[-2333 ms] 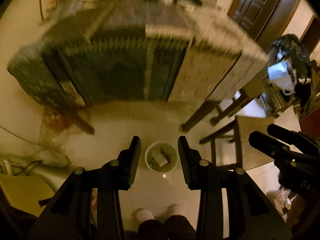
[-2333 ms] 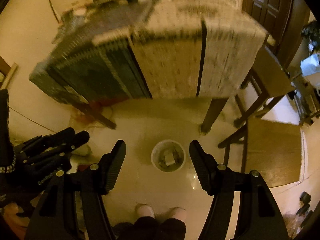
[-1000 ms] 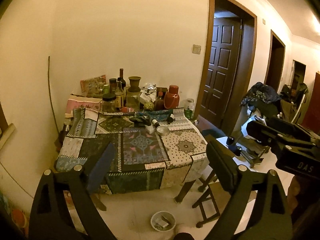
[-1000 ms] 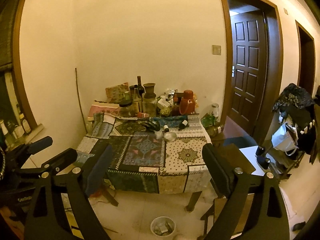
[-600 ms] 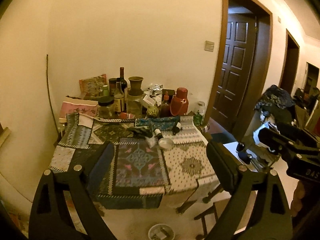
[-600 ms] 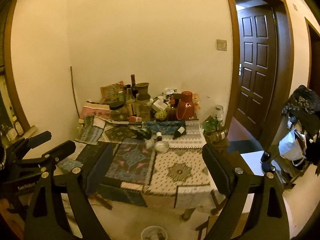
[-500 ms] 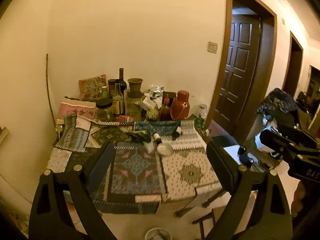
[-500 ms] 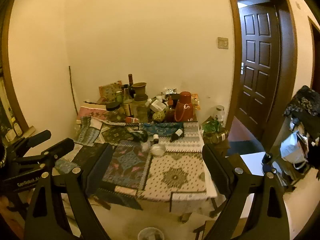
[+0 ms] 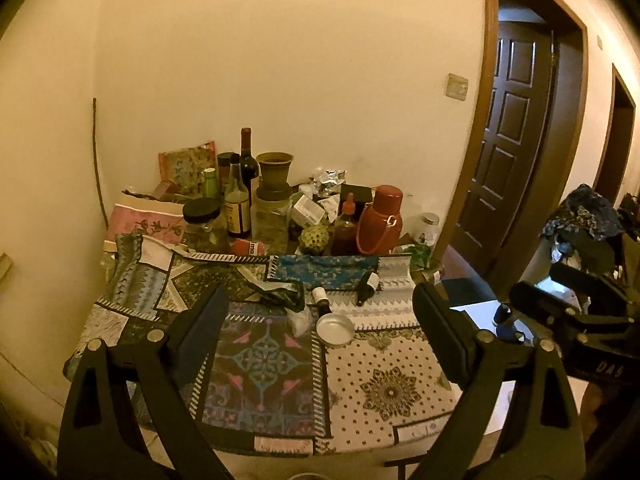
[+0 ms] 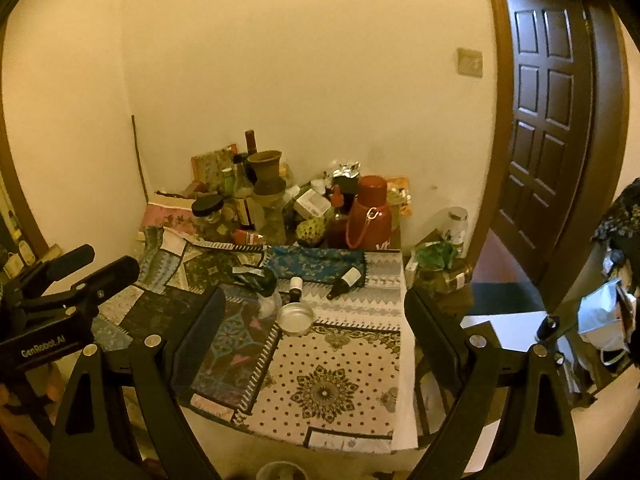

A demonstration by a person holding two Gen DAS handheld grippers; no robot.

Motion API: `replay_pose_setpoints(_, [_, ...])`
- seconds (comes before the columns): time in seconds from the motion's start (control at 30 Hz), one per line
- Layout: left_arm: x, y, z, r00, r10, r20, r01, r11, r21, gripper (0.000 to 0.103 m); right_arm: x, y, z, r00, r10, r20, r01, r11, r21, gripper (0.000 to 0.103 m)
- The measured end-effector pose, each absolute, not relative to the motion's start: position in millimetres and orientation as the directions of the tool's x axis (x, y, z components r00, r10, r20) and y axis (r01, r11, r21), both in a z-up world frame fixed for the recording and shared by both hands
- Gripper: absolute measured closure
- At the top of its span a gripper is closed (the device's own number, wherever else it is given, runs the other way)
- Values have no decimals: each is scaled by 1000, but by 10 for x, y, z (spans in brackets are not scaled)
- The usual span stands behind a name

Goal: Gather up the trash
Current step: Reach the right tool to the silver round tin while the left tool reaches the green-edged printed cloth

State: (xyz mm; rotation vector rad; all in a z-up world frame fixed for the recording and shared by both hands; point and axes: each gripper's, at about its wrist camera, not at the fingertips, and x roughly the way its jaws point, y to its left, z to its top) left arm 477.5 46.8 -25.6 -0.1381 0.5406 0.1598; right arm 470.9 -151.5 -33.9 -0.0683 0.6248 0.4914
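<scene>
While both grippers hang above the near edge of the table (image 9: 404, 412), nothing is picked yet; I read this as the scan-and-approach step.

Left gripper (image 9: 320, 320): jaws spread wide, empty. Right gripper (image 10: 316, 316): same, wide and empty.

Left to right on the patchwork tablecloth (image 10: 332, 384):
- back-left corner: pink floral box (image 9: 144, 220), black-lidded jar (image 9: 204, 224), dark wine bottle (image 9: 248, 156), clay pot (image 9: 275, 168) sitting on top of another jar.
- centre: dark crumpled wrapper (image 9: 280, 294), whitish crumpled plastic (image 9: 298, 322) just beside it, and a round foil cup (image 9: 335, 329) touching or nearly touching the plastic. These look like the trash candidates.
- just behind the cup: small vial (image 9: 321, 296) and a dark dropper bottle (image 9: 367, 286) lying on its side. Can't tell if they are empty.
- back-right: red flask (image 9: 380, 220), then a glass jar (image 9: 426, 226) at the right edge.

Trash bin (image 10: 282, 470) is on the floor below the near edge, only its rim shows in the right wrist view.

Next move, my call: advance one gripper to the table centre, drop onto the foil cup or the plastic, close gently. Cup rim is thin and will crush; bottles sit close, so come in from the near side.
</scene>
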Motion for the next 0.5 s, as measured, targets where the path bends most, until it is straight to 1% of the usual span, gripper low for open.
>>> replay_pose_setpoints(0.13, [5084, 621, -331, 837, 96, -539, -164, 983, -78, 10, 4968, -1352, -443, 694, 398, -600, -437, 895, 87, 14])
replay_pose_setpoints(0.3, [5560, 964, -512, 821, 43, -570, -108, 991, -81, 10, 5314, -1139, -618, 677, 372, -634, -377, 916, 135, 14])
replay_pose_setpoints(0.4, [5872, 1190, -690, 787, 22, -617, -102, 990, -95, 10, 5560, -975, -804, 652, 338, -679, -322, 934, 156, 14])
replay_pose_setpoints(0.5, [6207, 1466, -966, 728, 24, -686, -140, 983, -114, 10, 5796, -849, -1045, 626, 288, -725, -274, 951, 141, 14])
